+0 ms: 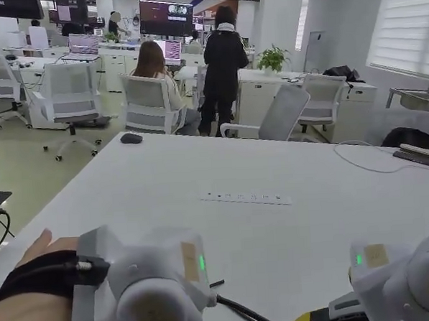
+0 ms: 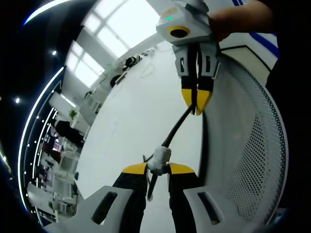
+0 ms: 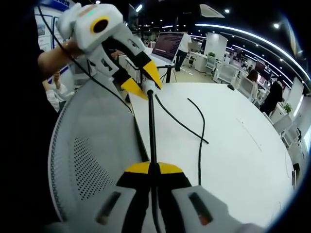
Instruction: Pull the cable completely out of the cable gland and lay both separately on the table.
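My left gripper is shut on the small white cable gland. A black cable runs from the gland to my right gripper, which is shut on it a short way off. In the right gripper view, the cable stretches straight from my right gripper up to the gland in the left gripper. A short cable end pokes out behind the gland. In the head view both grippers hang low over the table's near edge, with the cable between them.
More black cable lies in loose lengths on the white table. A white mesh chair back stands close under the grippers. A power strip and a mouse lie farther out. People and office chairs are beyond the table.
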A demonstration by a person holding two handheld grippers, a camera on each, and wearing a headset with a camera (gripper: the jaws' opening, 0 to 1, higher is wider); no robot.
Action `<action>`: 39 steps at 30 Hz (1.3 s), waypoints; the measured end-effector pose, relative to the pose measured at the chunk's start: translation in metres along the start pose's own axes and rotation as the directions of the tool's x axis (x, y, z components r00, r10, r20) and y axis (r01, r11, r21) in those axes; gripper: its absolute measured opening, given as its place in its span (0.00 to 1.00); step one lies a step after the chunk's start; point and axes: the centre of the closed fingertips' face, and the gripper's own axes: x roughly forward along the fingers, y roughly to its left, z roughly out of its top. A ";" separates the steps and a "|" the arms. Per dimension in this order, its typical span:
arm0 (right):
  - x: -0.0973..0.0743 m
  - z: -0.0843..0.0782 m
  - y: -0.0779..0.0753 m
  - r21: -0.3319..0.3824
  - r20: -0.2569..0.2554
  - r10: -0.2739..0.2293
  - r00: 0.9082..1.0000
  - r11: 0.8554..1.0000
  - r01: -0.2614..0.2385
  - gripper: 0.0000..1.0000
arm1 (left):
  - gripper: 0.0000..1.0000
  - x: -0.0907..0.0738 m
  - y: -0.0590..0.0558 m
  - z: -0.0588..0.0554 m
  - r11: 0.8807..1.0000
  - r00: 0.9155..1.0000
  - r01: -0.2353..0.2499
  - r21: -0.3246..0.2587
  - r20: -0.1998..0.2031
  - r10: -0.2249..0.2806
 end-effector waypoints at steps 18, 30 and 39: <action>0.002 -0.050 -0.023 0.047 -0.153 -0.059 0.986 0.997 0.067 0.02 | 0.16 -0.006 0.006 -0.004 1.000 1.000 -0.017 -0.019 -0.008 0.017; 0.004 -0.041 -0.024 0.061 -0.167 -0.066 0.984 0.995 0.077 0.20 | 0.17 -0.005 0.003 -0.004 1.000 1.000 -0.005 -0.015 -0.020 0.005; 0.000 0.054 -0.001 0.101 0.172 0.000 0.985 0.995 -0.018 0.19 | 0.17 -0.002 -0.004 -0.001 1.000 1.000 0.009 -0.011 -0.019 -0.009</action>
